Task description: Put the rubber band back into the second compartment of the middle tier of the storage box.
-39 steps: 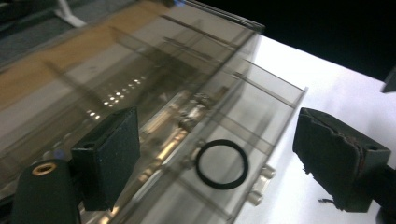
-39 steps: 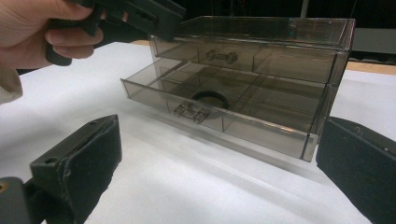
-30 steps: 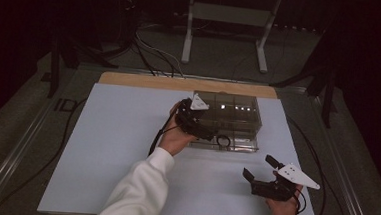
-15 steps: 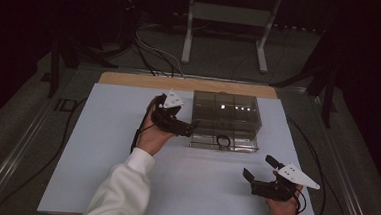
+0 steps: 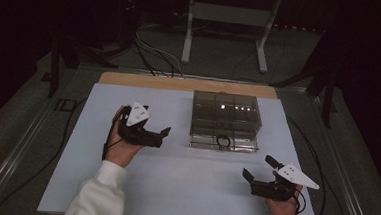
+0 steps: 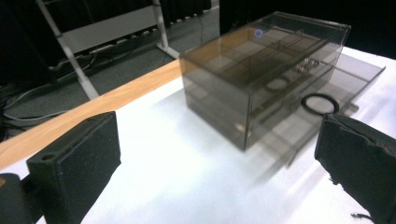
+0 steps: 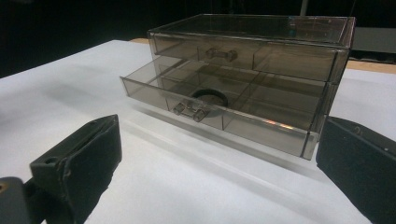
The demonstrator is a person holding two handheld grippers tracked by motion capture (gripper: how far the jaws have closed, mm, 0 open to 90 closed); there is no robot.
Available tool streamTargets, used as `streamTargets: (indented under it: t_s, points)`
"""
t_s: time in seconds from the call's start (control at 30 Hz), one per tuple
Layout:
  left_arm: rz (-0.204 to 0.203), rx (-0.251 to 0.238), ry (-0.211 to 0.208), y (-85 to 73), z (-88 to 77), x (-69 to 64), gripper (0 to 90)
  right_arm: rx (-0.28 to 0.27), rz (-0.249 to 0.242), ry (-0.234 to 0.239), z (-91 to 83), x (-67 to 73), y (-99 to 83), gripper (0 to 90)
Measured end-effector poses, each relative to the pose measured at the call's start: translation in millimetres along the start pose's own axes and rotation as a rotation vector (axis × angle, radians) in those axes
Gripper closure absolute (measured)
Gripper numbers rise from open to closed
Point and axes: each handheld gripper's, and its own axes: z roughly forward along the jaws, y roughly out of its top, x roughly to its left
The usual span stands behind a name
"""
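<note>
The left hand-held gripper (image 5: 160, 135) is hovering over the table (image 5: 183, 187), jaws spread wide and holding nothing. Just off to its right, the smoky clear drawer box (image 5: 225, 117) is sitting with its lower drawer (image 7: 210, 112) pulled out, a black ring (image 6: 320, 103) lying inside. The right hand-held gripper (image 5: 258, 167) is waiting near the box's front right corner, jaws gaping too, gripping nothing, well apart from the left one.
</note>
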Motion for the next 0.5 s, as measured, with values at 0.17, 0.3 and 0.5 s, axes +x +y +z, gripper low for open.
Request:
streamTargets:
  t_s: [0.17,0.3,0.5]
  points:
    - [-0.035,-0.02,0.044,-34.6,-25.7,6.6,1.0,0.004,-0.003,0.002,1.2,1.8,-0.2,0.9]
    - [-0.069,-0.048,0.089,-57.3,-44.7,12.4,1.0,0.008,-0.006,0.006,2.7,3.3,-0.4,0.9]
    - [-0.104,-0.08,0.141,-83.0,-70.3,20.4,1.0,0.014,-0.008,0.005,4.7,3.6,-0.7,0.9]
